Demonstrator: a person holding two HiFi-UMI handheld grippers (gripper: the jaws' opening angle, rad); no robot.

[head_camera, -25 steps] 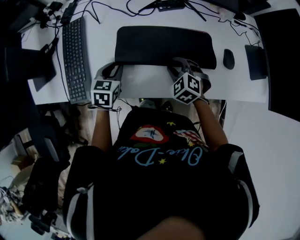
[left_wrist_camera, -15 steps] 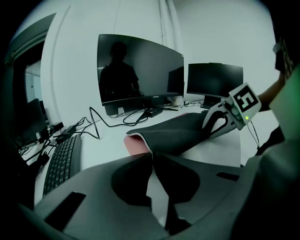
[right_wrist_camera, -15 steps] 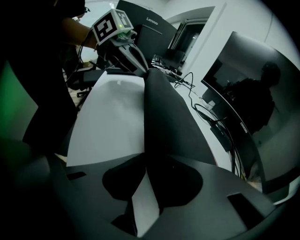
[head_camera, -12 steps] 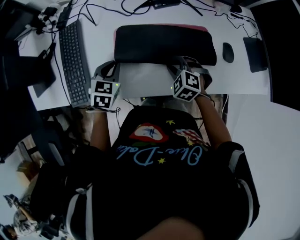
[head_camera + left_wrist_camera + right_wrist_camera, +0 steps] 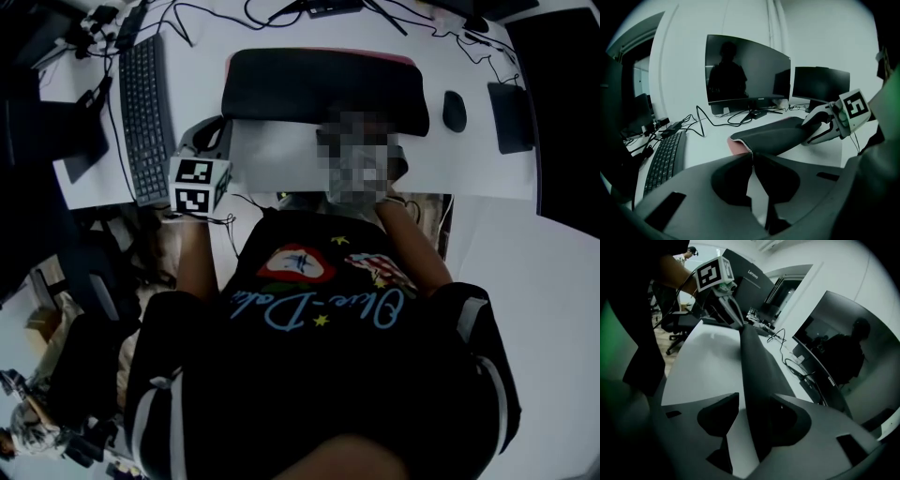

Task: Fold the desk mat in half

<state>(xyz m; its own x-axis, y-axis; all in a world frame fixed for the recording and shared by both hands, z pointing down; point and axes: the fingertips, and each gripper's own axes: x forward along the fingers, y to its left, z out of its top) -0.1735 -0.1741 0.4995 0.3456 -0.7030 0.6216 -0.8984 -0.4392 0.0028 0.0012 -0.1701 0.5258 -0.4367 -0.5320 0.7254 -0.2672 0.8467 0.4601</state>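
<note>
Far left, the keyboard (image 5: 145, 103) lies along the table (image 5: 281, 155) edge, well out of the way, so there's free room for the fold. Next over, the left gripper (image 5: 751, 155) has its jaws pressed together, and its own view shows them pinching the near left corner of the desk mat (image 5: 323, 89), the stitched edge running right down into the tips. That corner rides up off the table with a strip of pink underside showing beneath the dark top face, so the hold looks meant to keep this end in check. The mat itself stretches across the middle of the table as a dark band just beyond both grippers, with a thin pink line peeking out along its far edge. To my eye it already sits doubled over, with only squaring up left. On to the right gripper (image 5: 755, 404): its jaws have just been opening and now stand spread wide, the mat's near edge running between them with a strip of table showing beside it, so nothing is clamped there. That reads as a release on this side while the left keeps its pinch. Far right, the mouse (image 5: 455, 112) sits just off the mat's end, untouched.
</note>
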